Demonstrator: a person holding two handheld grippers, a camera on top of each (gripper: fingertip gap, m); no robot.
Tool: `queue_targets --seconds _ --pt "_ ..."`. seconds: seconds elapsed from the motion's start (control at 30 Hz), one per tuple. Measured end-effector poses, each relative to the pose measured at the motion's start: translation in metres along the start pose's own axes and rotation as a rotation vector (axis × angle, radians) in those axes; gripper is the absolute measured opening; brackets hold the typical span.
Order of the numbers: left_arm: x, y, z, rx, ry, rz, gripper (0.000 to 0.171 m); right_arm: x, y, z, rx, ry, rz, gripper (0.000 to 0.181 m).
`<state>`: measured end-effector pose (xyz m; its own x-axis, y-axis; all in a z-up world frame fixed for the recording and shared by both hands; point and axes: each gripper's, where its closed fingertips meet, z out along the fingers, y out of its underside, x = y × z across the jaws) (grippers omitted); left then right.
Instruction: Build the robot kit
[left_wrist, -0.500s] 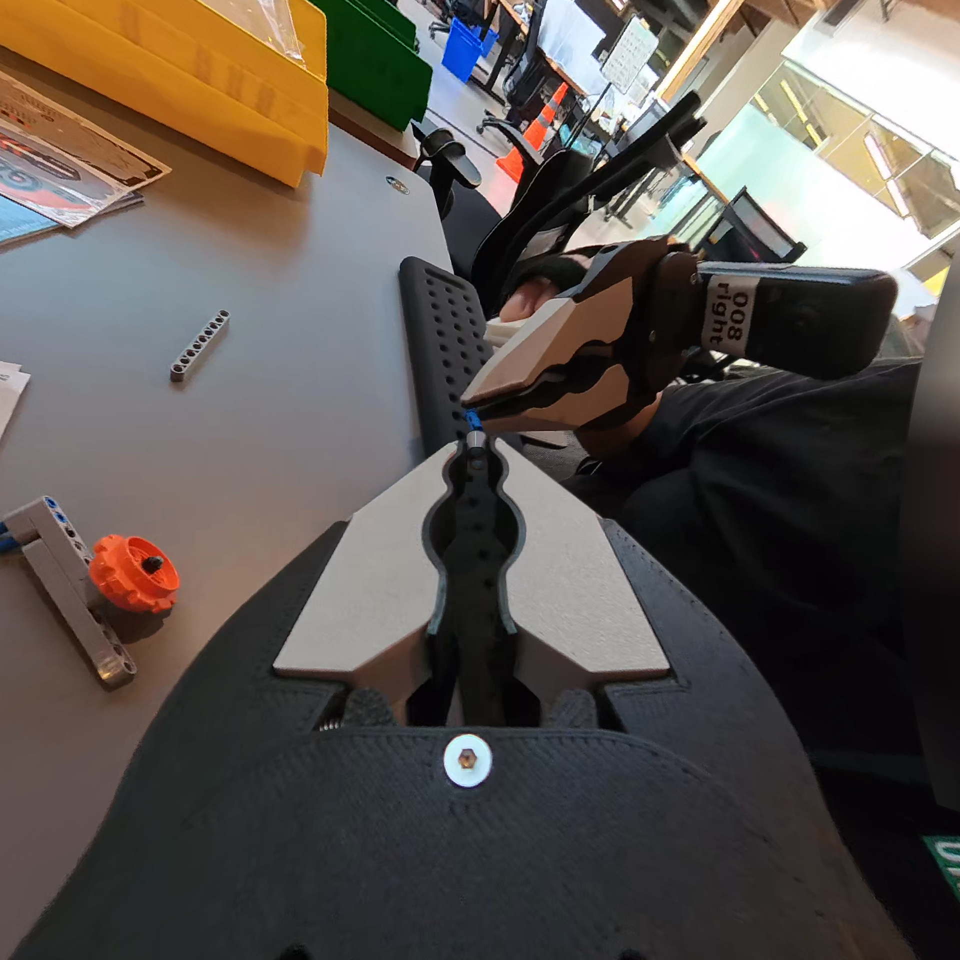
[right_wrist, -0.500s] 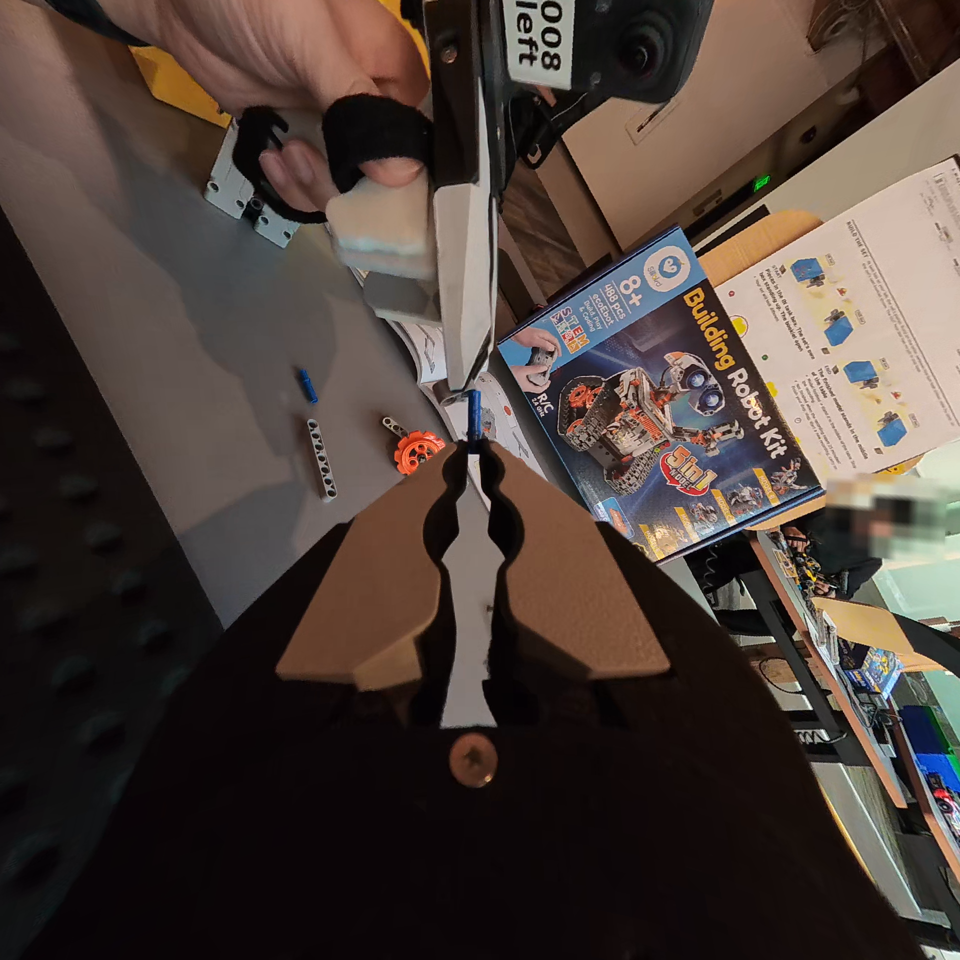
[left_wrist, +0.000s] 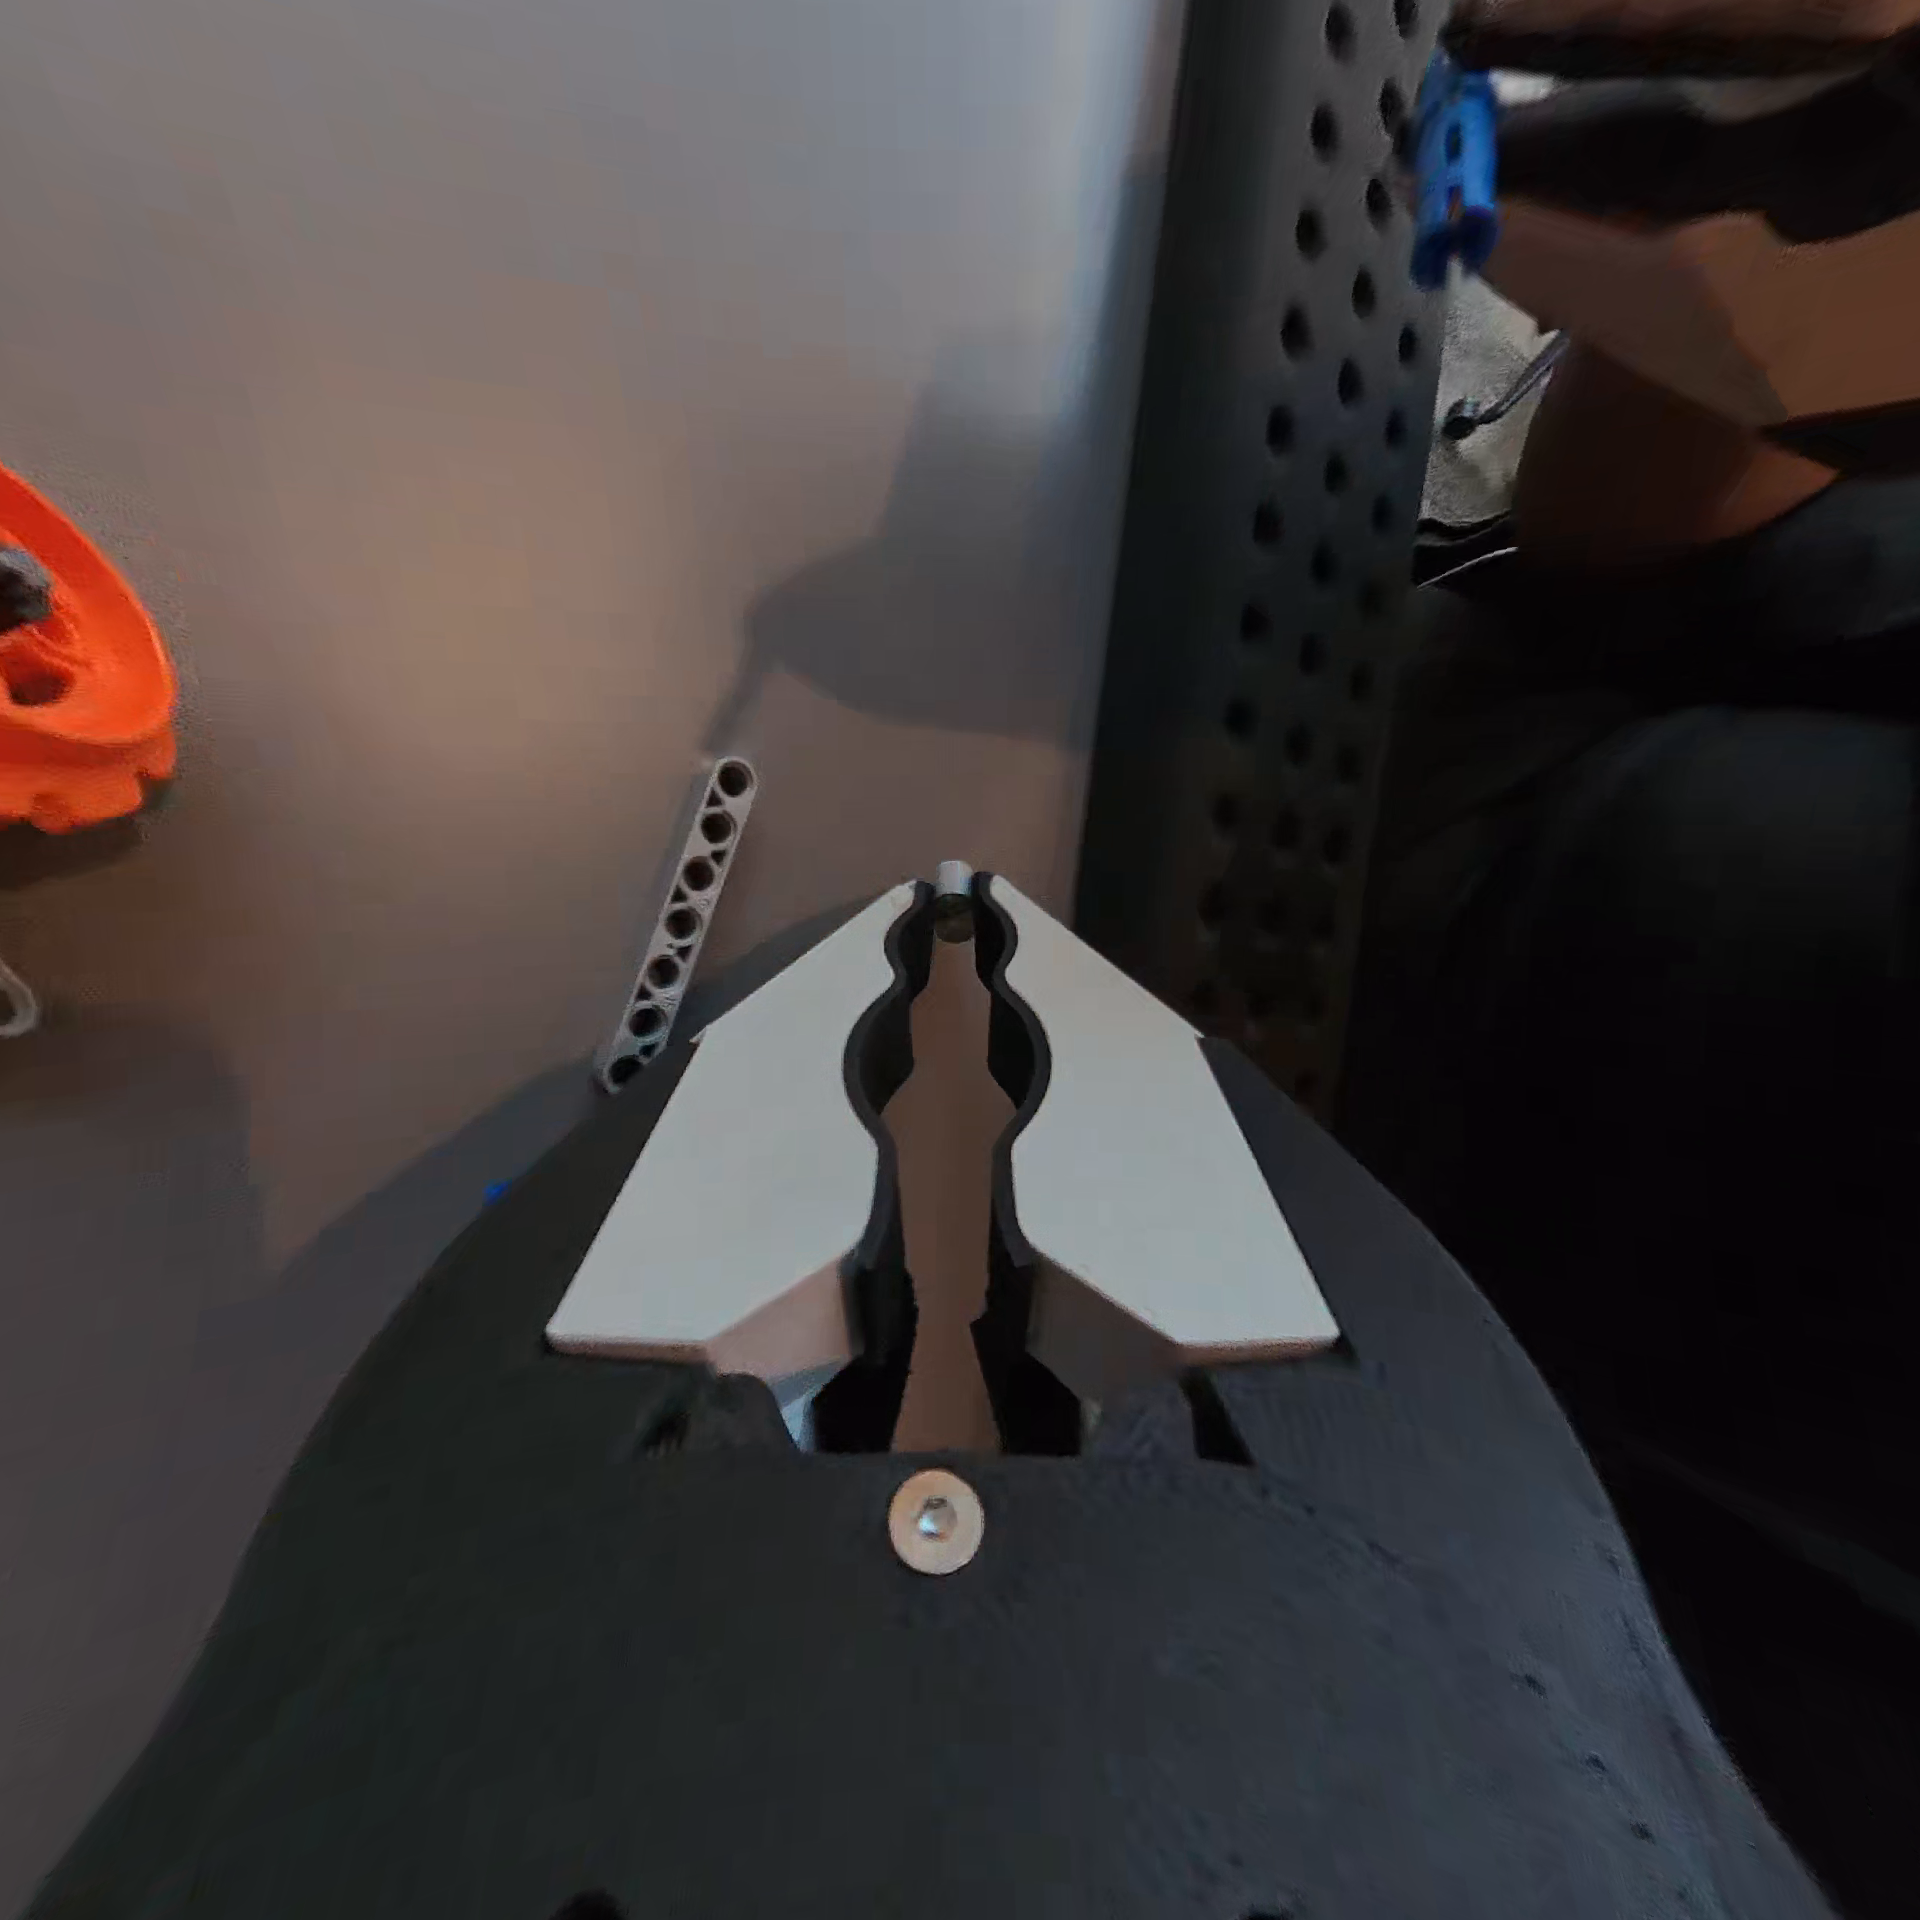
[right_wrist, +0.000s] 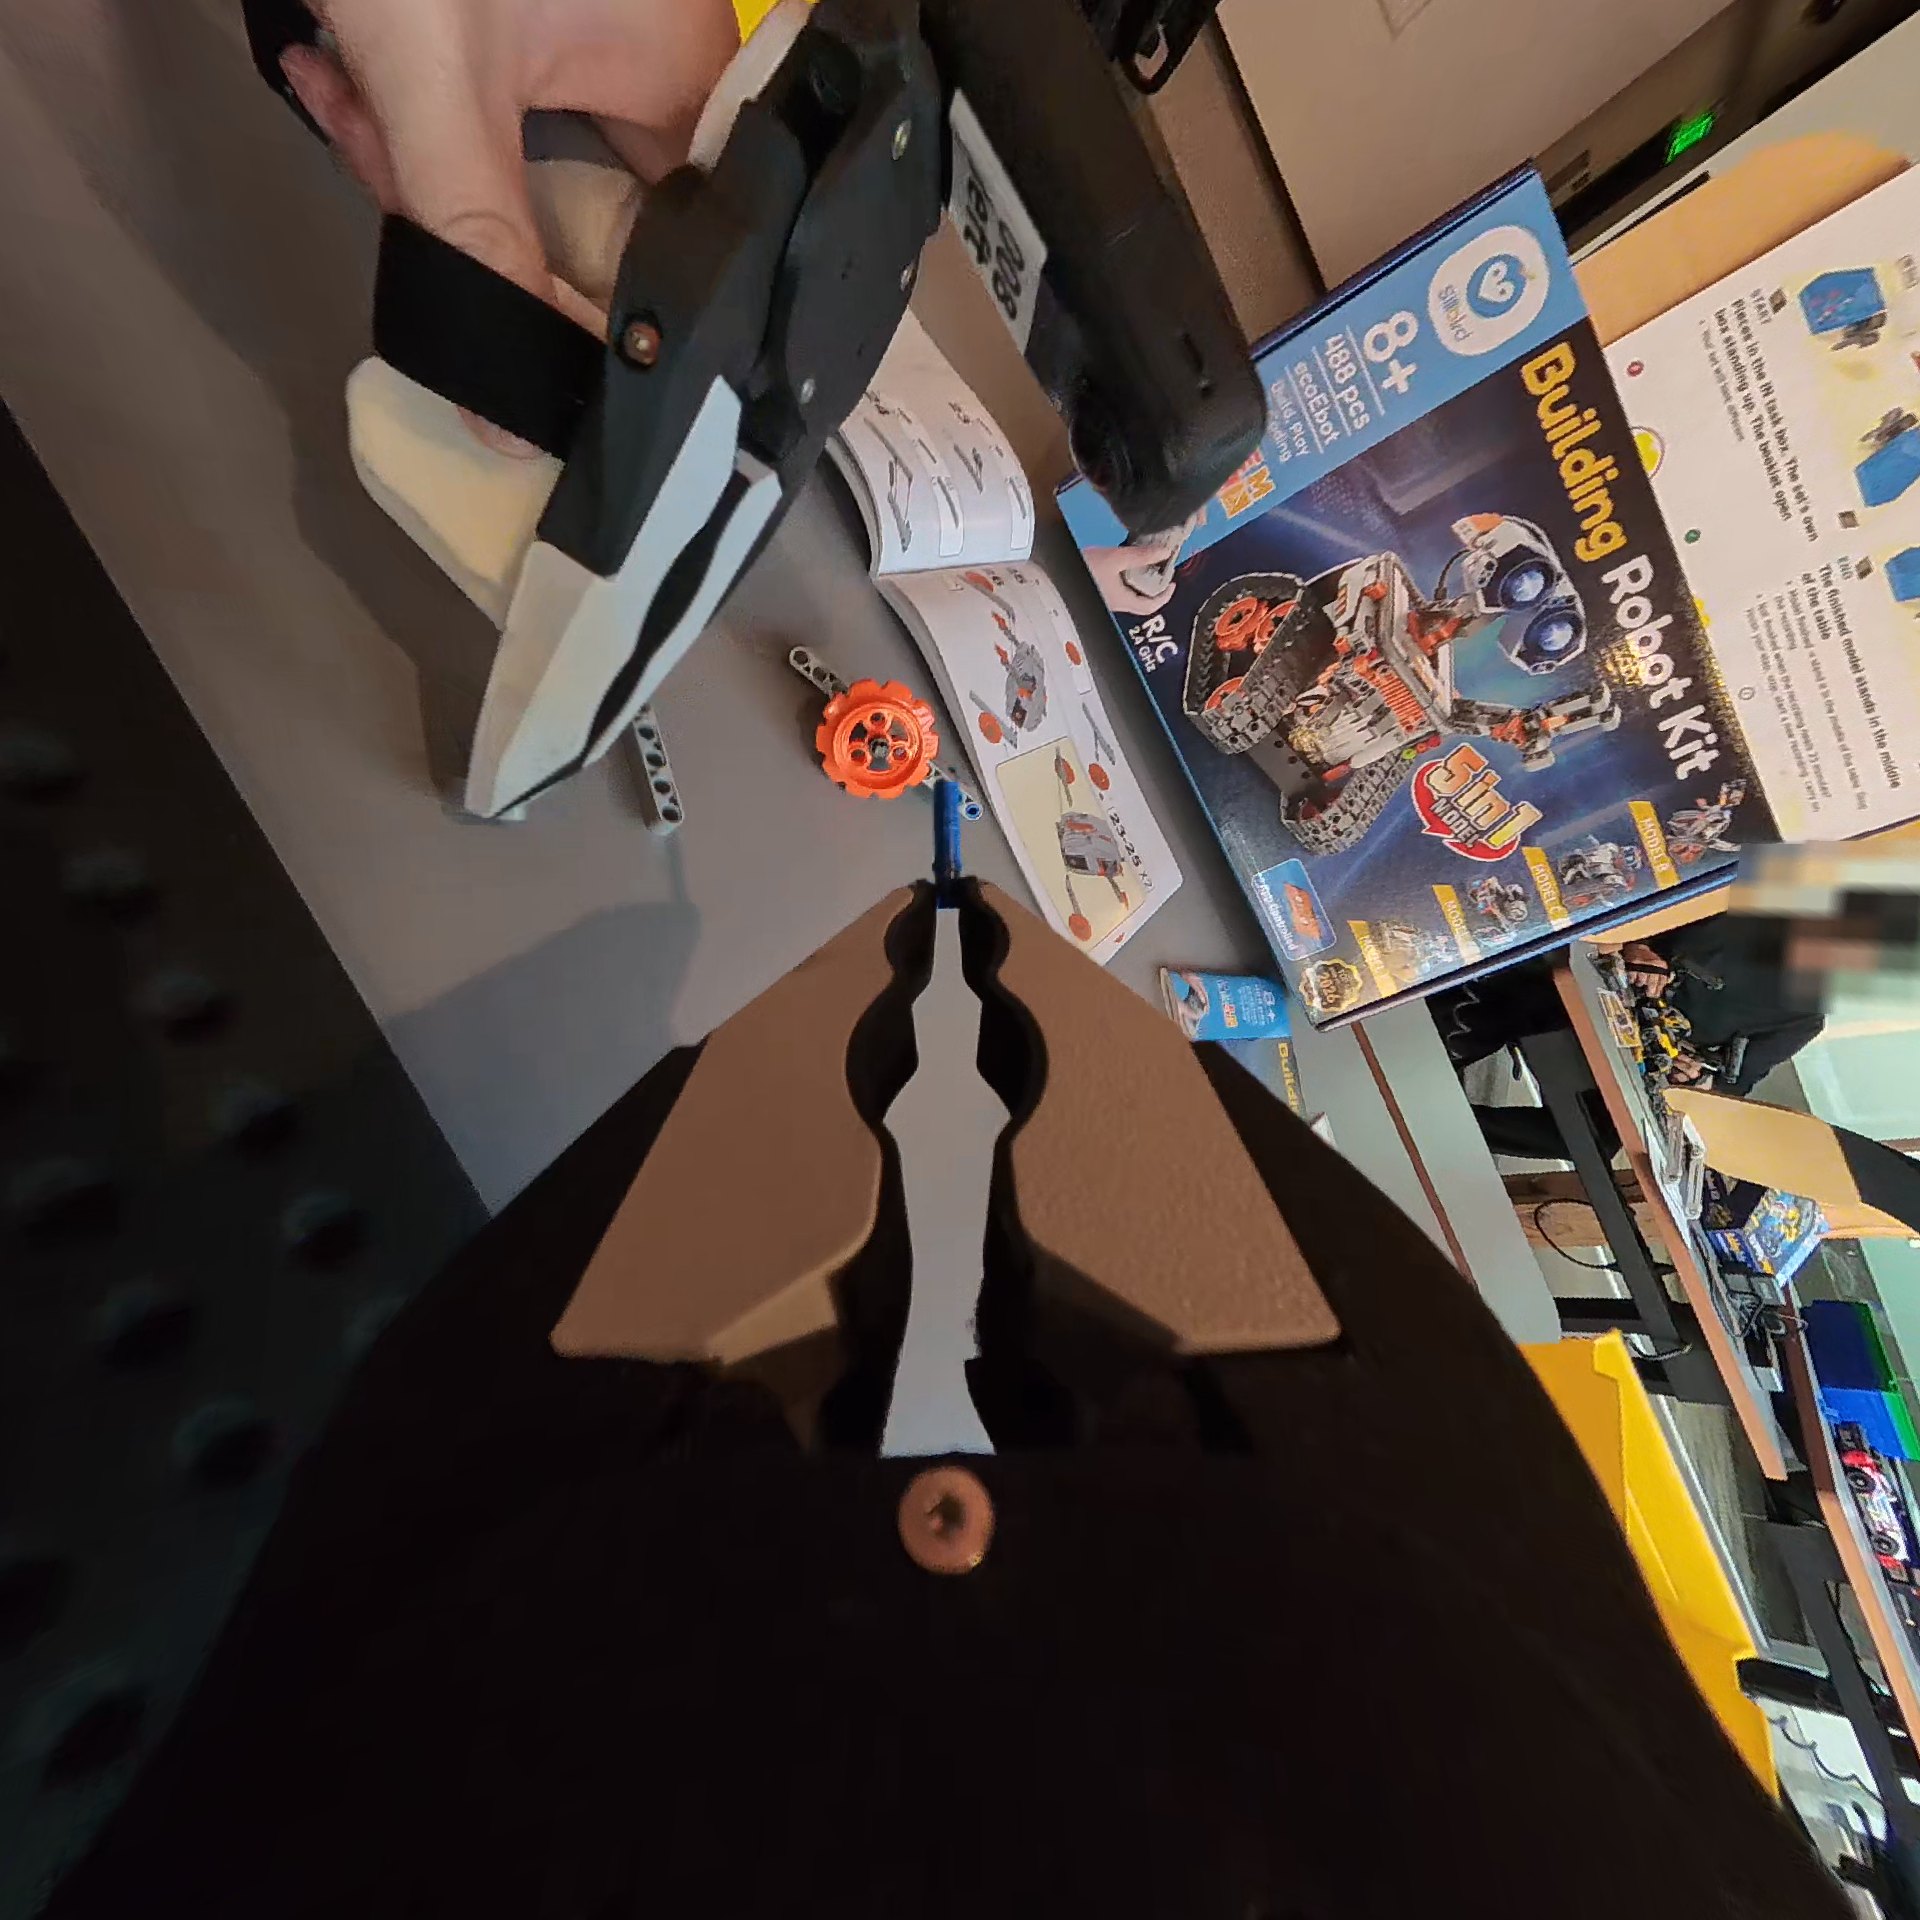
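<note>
In the left wrist view my left gripper (left_wrist: 951, 896) is shut on a small grey sleeve (left_wrist: 951, 881) and points down at the grey table (left_wrist: 468, 364). A grey beam with holes (left_wrist: 681, 925) lies just left of its tip. My right gripper (right_wrist: 945, 896) is shut on a blue pin (right_wrist: 948, 836) that sticks out of its tip above the table. The blue pin also shows at the top right of the left wrist view (left_wrist: 1449, 177). In the right wrist view the left gripper (right_wrist: 494, 800) reaches down beside the grey beam (right_wrist: 655, 769).
An orange gear (right_wrist: 876, 738) on a grey piece lies by an open instruction booklet (right_wrist: 1023, 717). A blue kit box (right_wrist: 1455, 644) stands behind it. A black perforated strip (left_wrist: 1309, 540) runs along the table edge. A yellow bin (right_wrist: 1642, 1507) is at the lower right. Tip to tip, the grippers are about 11 cm apart.
The two gripper tips were together, pin meeting sleeve. Now they are apart: the left gripper has dropped toward the table by the grey beam, and the right still holds the blue pin.
</note>
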<state>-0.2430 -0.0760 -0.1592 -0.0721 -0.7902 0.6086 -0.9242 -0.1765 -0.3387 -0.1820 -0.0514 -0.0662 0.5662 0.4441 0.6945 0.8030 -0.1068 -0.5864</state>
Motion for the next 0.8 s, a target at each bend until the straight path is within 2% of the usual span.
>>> queue_targets --seconds 0.13,0.3,0.4,0.5,0.53,0.6,0.67,0.73,0.8 --pt "-0.005 0.010 -0.003 -0.071 -0.136 0.045 0.006 0.001 0.003 0.000 -0.007 0.003 0.000 0.003" --pt "-0.019 0.029 -0.021 -0.192 -0.420 0.108 0.006 0.003 0.005 0.000 -0.012 0.008 -0.001 0.003" --pt "-0.028 0.045 -0.034 -0.281 -0.555 0.095 0.005 0.001 0.005 0.002 -0.020 0.002 -0.007 0.003" --pt "-0.037 0.054 -0.042 -0.319 -0.625 0.049 0.006 -0.002 0.007 0.004 -0.037 -0.012 -0.011 0.003" --pt "-0.037 0.053 -0.041 -0.315 -0.614 0.054 0.009 -0.003 0.008 0.004 -0.042 -0.015 -0.012 0.003" --pt "-0.032 0.047 -0.038 -0.285 -0.564 0.056 0.029 -0.004 0.011 0.005 -0.054 -0.020 -0.012 0.003" --pt "-0.028 0.043 -0.044 -0.255 -0.532 0.045 0.033 -0.004 0.012 0.004 -0.056 -0.020 -0.007 0.003" --pt "-0.029 0.029 -0.065 -0.162 -0.569 0.052 0.034 -0.004 0.010 0.003 -0.038 -0.013 0.001 0.003" --pt "-0.018 0.004 -0.085 0.006 -0.544 0.092 0.032 -0.004 0.004 0.002 -0.014 -0.003 -0.001 0.003"
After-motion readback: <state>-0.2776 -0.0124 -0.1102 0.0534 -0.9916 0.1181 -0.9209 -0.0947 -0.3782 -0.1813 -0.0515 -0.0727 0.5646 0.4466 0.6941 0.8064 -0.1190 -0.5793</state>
